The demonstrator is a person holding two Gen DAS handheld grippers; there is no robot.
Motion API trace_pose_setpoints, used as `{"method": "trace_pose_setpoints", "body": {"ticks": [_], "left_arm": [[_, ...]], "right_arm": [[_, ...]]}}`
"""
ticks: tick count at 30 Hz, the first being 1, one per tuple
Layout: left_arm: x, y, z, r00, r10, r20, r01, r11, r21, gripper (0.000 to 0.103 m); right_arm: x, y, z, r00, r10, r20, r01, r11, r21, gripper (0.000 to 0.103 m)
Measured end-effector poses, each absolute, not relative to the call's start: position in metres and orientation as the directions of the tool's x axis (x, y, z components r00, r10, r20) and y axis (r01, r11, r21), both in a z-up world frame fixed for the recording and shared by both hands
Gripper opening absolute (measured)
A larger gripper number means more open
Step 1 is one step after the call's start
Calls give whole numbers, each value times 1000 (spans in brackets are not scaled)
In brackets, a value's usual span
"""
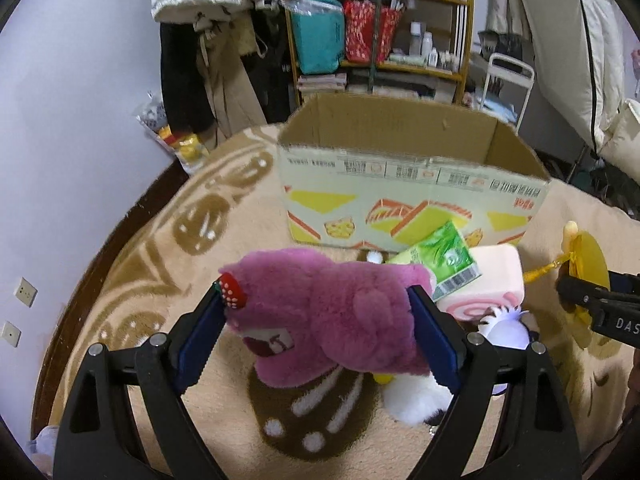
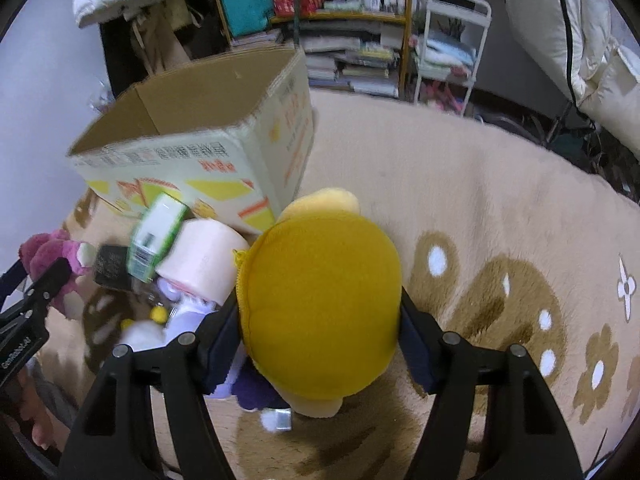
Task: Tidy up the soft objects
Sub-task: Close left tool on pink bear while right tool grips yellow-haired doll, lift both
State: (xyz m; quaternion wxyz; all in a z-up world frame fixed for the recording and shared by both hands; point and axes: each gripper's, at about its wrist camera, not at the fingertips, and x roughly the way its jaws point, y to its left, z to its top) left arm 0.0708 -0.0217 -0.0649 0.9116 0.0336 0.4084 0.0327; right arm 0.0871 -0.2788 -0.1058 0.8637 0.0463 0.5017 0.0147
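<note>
Left gripper [image 1: 316,320] pinches a purple plush bear [image 1: 324,316] across its body, both blue pads sunk into the fur; a red strawberry patch [image 1: 231,290] sits by the left pad and a small printed tag hangs under the toy. Bear is held up off the beige blanket [image 1: 152,280] w/ brown flower pattern. Right gripper [image 2: 320,320] pinches a round yellow plush [image 2: 320,304], pads pressed on both sides, also clear of the blanket [image 2: 500,184]; the jaws hardly move, edging slightly inward. In the left wrist view the yellow plush [image 1: 588,264] and right gripper [image 1: 592,300] show at the right edge. Just beyond and between the two grippers, a pile lies on the blanket: white fluffy plush [image 1: 416,400], pink swirl-roll cushion [image 1: 492,284], green packet w/ barcode [image 1: 444,260] leaning on the roll, plus a dark pouch [image 2: 112,266] and small yellow bits; a purple-white item [image 2: 240,380] sits under the yellow plush, can't tell what. Behind the pile, touching or nearly touching it, an open cardboard box [image 1: 400,196] w/ yellow cake prints stands upright near the blanket's far edge; its inside looks bare as far as seen. Further back: wooden shelf [image 1: 376,28] w/ teal and red bags, bottles, books; hanging coats [image 1: 208,40] left; white metal rack [image 2: 452,40] right.
</note>
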Motion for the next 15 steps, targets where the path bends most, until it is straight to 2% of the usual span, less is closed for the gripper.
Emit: {"method": "trace_pose_setpoints", "body": {"ticks": [8,15], "left_arm": [[51,-23,-37,769,102,-631,-33,992,121,88],[47,-20,-15,822,83,-563,-35,995,95,88]], "right_arm": [[70,-267,-72,620,89,-780,-27,995,92,74],[67,-262,-44,717,122,-686,-67,992,106,74]]}}
